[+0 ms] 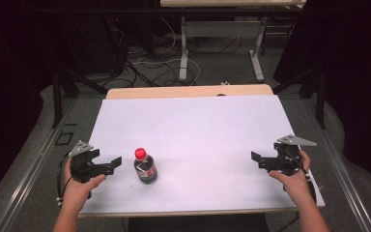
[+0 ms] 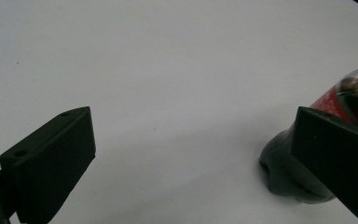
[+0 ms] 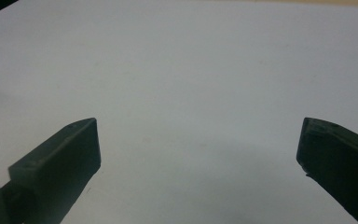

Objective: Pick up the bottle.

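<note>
While your left gripper (image 1: pixel 117 161) gapes, the cola bottle (image 1: pixel 145 167) stands upright just beside its right jaw — untouched; your right gripper (image 1: pixel 256 157) gapes too, well apart.

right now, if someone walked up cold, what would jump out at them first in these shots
The small dark soda bottle with its red cap stands upright on the white sheet, toward the near left. The left gripper sits just left of it with jaws open, not touching it. The right gripper hangs open over the near right of the sheet, well apart from the bottle.
</note>
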`<state>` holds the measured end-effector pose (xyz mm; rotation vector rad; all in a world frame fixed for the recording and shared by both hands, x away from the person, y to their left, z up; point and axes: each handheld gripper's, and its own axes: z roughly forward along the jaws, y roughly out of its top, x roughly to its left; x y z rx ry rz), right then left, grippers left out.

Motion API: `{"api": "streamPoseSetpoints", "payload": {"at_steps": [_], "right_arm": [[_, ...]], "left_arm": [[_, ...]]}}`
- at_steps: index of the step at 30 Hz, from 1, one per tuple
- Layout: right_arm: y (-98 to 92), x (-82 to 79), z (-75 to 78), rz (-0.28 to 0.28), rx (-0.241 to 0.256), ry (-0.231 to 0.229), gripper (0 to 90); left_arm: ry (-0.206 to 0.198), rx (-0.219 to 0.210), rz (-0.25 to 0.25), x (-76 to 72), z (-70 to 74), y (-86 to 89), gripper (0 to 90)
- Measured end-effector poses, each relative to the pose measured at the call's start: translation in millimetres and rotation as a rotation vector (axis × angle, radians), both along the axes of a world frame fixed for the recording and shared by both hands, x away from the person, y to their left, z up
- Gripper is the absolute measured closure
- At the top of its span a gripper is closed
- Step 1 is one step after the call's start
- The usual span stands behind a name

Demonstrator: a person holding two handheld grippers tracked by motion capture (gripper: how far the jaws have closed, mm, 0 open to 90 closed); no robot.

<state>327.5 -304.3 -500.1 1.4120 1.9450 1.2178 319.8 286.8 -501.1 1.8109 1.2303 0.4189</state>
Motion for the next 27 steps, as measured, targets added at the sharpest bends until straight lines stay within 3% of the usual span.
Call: {"api": "streamPoseSetpoints", "payload": {"at_steps": [1,3,8,11,16,20,27], "right_arm": [[-0.2,-2.8,2.5,-0.020,-0.019,-0.040,0.0],[-0.7,-8.2,6.3,-0.003,-0.037,-0.068,0.0],[4.5,-8.1,3.9,0.001,-0.016,-0.060,0.0],[5.8,-7.6,3.3,0.025,-0.024,-0.050,0.0],[9.5,-7.8,3.8,0.046,-0.021,-0.055,0.0],[12.1,-8.7,4.1,0.059,-0.032,-0.053,0.0],[19.0,-10.2,3.0,0.082,-0.044,-0.053,0.9]], "left_arm": [[0.001,0.003,-0.010,-2.1,2.6,-0.4,0.4],[-0.005,0.002,-0.015,-4.1,4.5,-1.5,0.4],[-0.009,-0.007,-0.071,-13.8,14.2,-2.6,0.6],[-0.018,-0.057,-0.135,-20.3,23.1,-8.7,0.6],[-0.033,-0.065,-0.225,-23.9,28.7,-23.5,0.6],[-0.032,-0.049,-0.244,-22.5,25.8,-33.8,0.6],[-0.027,-0.022,-0.254,-16.4,4.5,-55.7,2.4]]}}
